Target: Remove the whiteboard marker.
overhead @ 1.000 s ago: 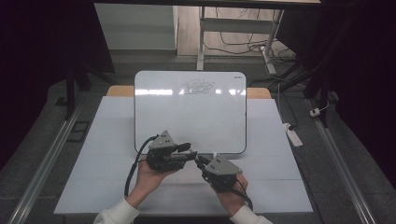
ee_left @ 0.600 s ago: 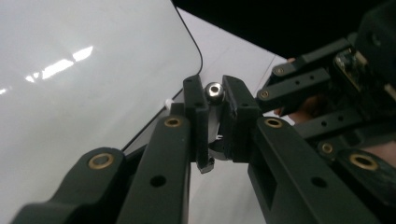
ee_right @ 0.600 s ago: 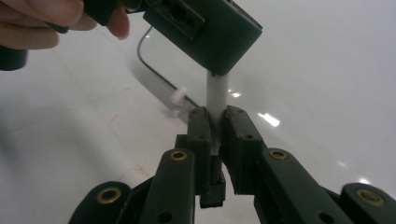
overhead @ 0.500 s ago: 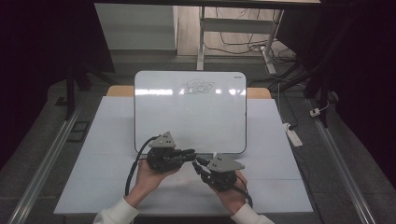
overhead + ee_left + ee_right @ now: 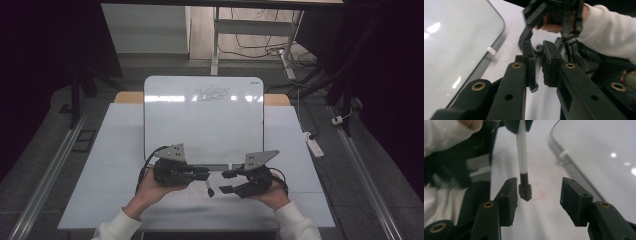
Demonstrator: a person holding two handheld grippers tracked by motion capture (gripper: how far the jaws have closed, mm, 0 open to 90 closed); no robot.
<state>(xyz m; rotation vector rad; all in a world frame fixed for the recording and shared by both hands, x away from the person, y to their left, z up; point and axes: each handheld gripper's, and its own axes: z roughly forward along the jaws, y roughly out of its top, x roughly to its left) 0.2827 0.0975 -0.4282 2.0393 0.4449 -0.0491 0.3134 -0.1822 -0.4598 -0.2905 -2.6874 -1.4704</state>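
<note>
white table (image 5: 125, 150) is carrying a whiteboard (image 5: 200, 125) with a scribble (image 5: 210, 92) near its far edge. left gripper (image 5: 202, 173) is clamping a white marker (image 5: 208, 188) at the board's near edge, black end pointing down. right gripper (image 5: 226, 182) is sitting released, jaws spread beside that marker end (image 5: 524, 190).

glossy whiteboard (image 5: 203, 120), matt white table (image 5: 120, 145)
</note>
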